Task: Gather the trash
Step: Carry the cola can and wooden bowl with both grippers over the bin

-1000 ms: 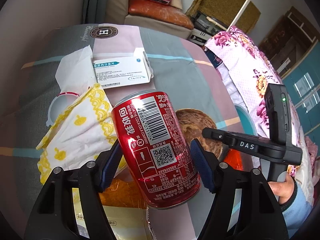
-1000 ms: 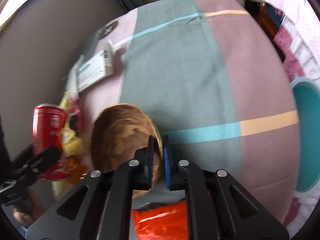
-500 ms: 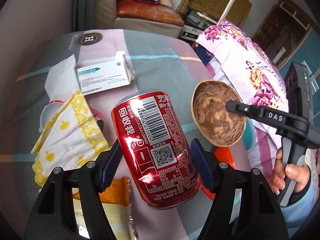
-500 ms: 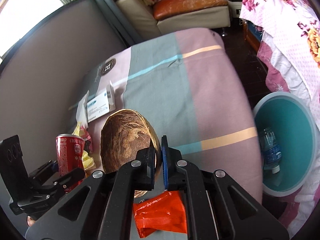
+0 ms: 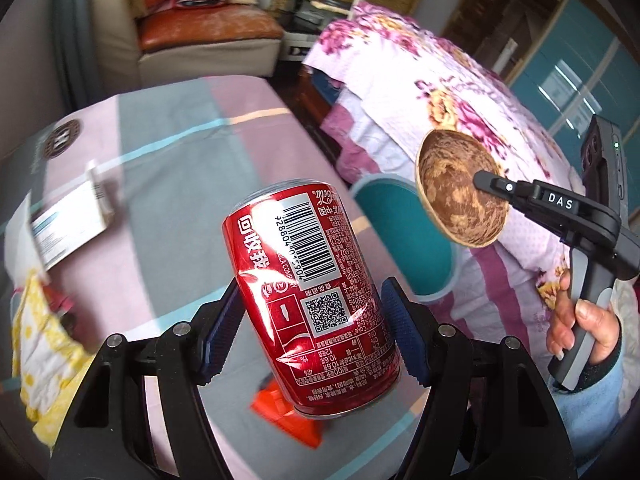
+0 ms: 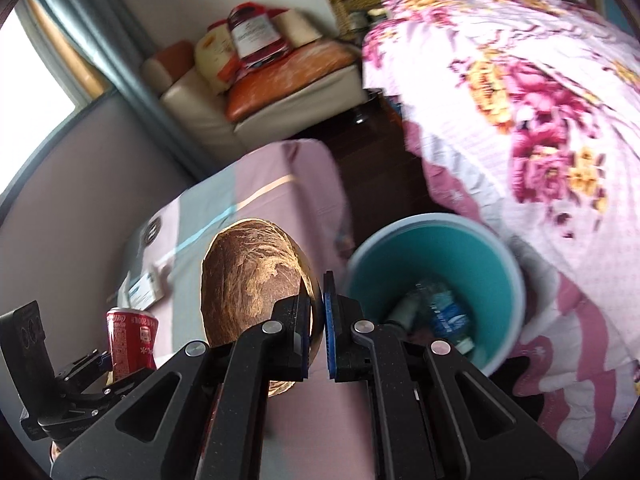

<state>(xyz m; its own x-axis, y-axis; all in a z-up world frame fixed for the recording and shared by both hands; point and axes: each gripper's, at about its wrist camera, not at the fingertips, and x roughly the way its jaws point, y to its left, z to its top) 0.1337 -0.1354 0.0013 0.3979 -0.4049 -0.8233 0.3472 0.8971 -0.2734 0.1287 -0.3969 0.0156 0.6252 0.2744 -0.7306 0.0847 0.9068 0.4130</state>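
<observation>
My left gripper (image 5: pixel 310 312) is shut on a red cola can (image 5: pixel 310 296), held tilted in the air above the striped bedspread (image 5: pixel 192 168). My right gripper (image 6: pixel 317 312) is shut on the rim of a brown coconut-shell half (image 6: pixel 252 276), lifted clear of the bed. In the left wrist view that shell (image 5: pixel 456 192) hangs to the right, over the teal bin (image 5: pixel 384 208). The bin (image 6: pixel 472 256) stands beside the bed and holds a plastic bottle (image 6: pixel 444 316). The can (image 6: pixel 130 340) shows at the lower left of the right wrist view.
On the bed lie a white medicine box (image 5: pixel 72 220), a yellow-patterned tissue wrapper (image 5: pixel 44 348) and an orange wrapper (image 5: pixel 292 408). A flowered quilt (image 6: pixel 520 112) rises right of the bin. A sofa (image 6: pixel 280 92) with bags stands at the back. A person's hand (image 5: pixel 580 328) grips the right handle.
Both grippers have risen and swung right toward the bin. The coconut shell has been lifted off the bed. The can stays clamped in the left gripper.
</observation>
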